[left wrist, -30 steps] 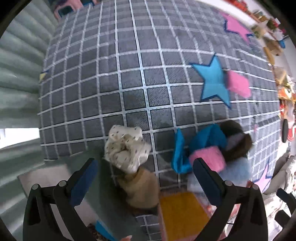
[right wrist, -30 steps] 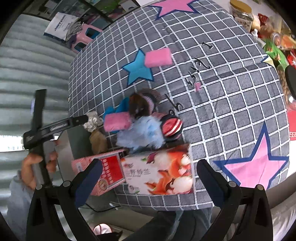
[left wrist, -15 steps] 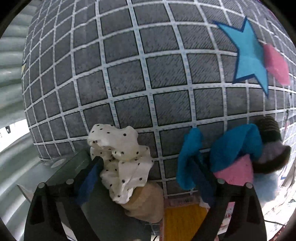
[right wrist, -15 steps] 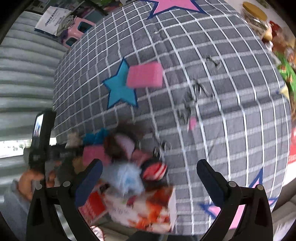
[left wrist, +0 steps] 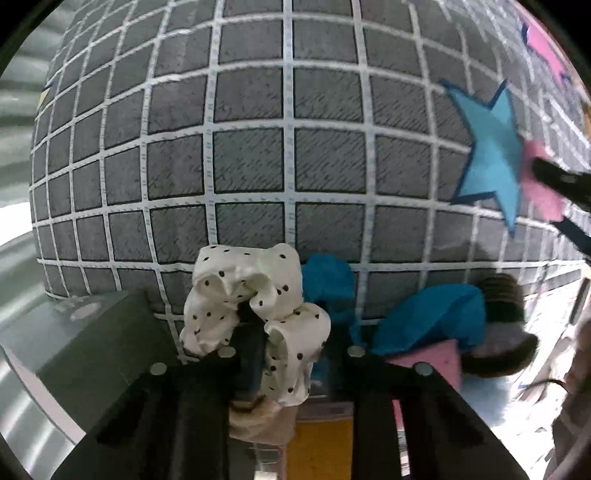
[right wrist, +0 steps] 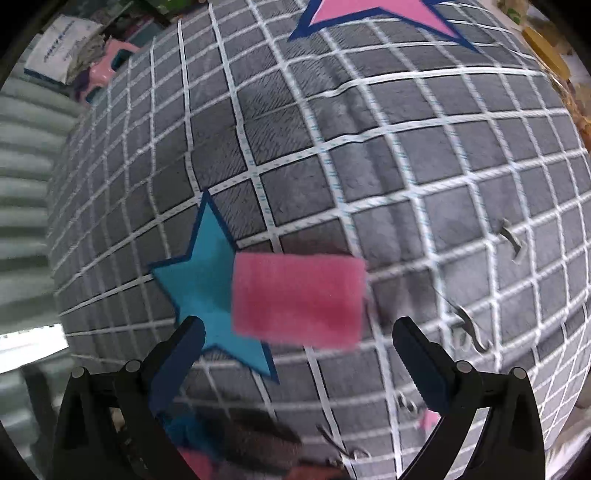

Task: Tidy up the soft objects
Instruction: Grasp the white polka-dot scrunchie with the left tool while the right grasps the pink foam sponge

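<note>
In the left wrist view my left gripper [left wrist: 286, 354] is shut on a white polka-dot scrunchie [left wrist: 255, 317] near the front edge of the grey checked cloth [left wrist: 258, 158]. A blue scrunchie [left wrist: 424, 317], a pink sponge [left wrist: 428, 358] and a brown hair band [left wrist: 502, 332] lie to its right. In the right wrist view my right gripper [right wrist: 295, 350] is open, its fingers on either side of a second pink sponge [right wrist: 297, 299] that lies beside a blue star [right wrist: 201, 280]. This sponge [left wrist: 543, 184] and a right finger also show at the left wrist view's right edge.
A dark green box [left wrist: 103, 350] stands at the cloth's front left corner. An orange box top [left wrist: 321, 446] lies below the left gripper. Several metal hair clips [right wrist: 465, 325] lie right of the pink sponge. A pink star [right wrist: 376, 14] is at the far side.
My left gripper moved onto the white scrunchie and shut on it. My right gripper moved forward from the pile to the far pink sponge, still open.
</note>
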Motion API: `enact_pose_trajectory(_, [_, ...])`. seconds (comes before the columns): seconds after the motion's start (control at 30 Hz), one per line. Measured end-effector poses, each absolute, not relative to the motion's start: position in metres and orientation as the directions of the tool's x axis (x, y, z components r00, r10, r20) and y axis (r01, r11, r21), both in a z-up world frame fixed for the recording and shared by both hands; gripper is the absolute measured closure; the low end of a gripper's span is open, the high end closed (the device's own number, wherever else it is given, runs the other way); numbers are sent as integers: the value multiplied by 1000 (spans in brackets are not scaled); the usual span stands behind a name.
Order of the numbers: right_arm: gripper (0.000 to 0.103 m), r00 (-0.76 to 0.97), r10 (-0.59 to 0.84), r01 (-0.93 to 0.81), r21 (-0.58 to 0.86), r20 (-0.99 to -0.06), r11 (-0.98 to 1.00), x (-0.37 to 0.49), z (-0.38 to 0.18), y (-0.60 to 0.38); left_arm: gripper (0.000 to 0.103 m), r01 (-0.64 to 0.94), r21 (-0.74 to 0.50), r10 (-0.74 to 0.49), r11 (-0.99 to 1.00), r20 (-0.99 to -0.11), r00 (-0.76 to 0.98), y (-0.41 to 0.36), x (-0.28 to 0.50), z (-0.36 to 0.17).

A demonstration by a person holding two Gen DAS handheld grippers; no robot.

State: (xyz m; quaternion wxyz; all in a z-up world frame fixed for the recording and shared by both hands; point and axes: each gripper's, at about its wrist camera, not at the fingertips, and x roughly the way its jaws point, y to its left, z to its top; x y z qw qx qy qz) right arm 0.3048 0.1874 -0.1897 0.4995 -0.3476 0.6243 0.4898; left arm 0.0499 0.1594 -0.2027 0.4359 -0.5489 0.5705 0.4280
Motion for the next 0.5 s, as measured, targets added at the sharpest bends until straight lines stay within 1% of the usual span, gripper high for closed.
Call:
enact_pose_trajectory(0.07, [1, -203, 48, -949, 209, -978, 238, 294, -195, 191, 81, -1000, -15, -215, 19, -976, 11, 154, 41, -188])
enact_pose_trajectory(0.13, [1, -164, 70, -969, 174, -984, 175, 285, -193, 191, 82, -1000, -25, -164, 16, -986, 22, 146, 33, -173])
enact_pose_trajectory(0.2, [14, -97, 85, -990, 105, -992, 94, 276, -189, 188, 83, -1000, -27, -116, 10, -993, 26, 142, 28, -157])
enact_pose_trajectory(0.23, [27, -85, 99, -994, 92, -991, 65, 275, -186, 186, 83, -999, -34, -97, 5, -995, 33, 140, 26, -149])
enact_pose_trajectory(0.37, [28, -197, 84, -975, 204, -977, 87, 290, -177, 174, 83, -999, -41, -14, 7, -999, 41, 135, 18, -120])
enact_pose_trajectory(0.5, [28, -276, 112, -949, 289, -955, 124, 313, -158, 154, 83, -999, -40, 79, 33, -996, 43, 126, 15, -90])
